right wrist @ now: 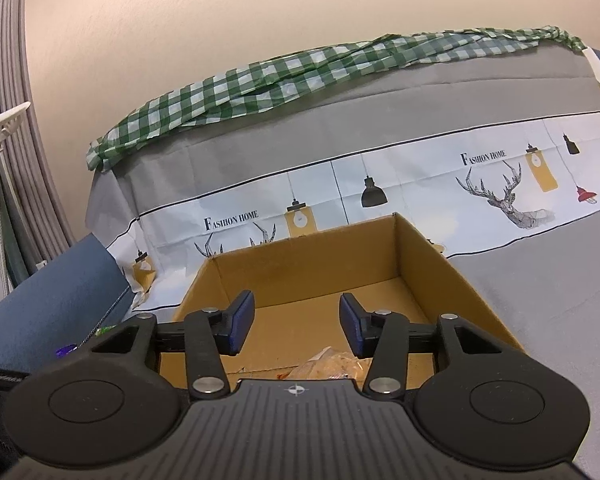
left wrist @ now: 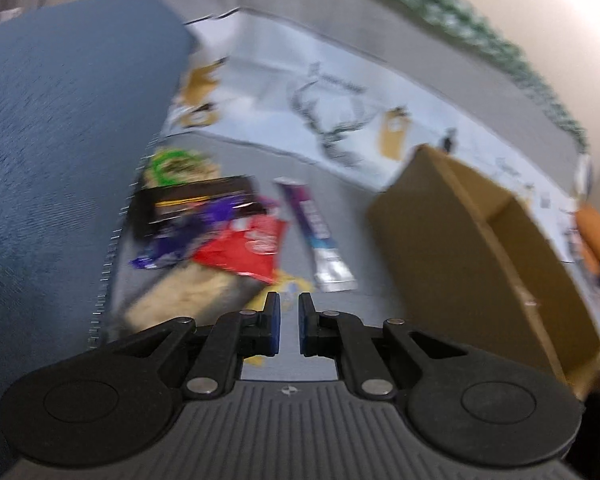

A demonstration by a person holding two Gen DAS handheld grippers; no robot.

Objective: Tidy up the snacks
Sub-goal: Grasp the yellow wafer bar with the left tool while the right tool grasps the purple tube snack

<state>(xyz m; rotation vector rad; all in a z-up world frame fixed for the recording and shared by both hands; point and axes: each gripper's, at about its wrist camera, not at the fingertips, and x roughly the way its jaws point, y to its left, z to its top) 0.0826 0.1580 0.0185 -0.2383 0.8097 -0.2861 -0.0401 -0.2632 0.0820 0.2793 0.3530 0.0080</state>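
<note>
One snack bag (right wrist: 332, 364) inside cardboard box (right wrist: 452, 276)

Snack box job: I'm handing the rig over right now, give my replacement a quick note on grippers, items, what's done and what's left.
Left gripper: shut, empty, above the snack pile.
Right gripper: open, empty, over the cardboard box.
Done: one clear snack bag lies in the box.
Left: the pile's packets, including a red packet and a purple stick pack, are on the grey cloth beside the box.
</note>
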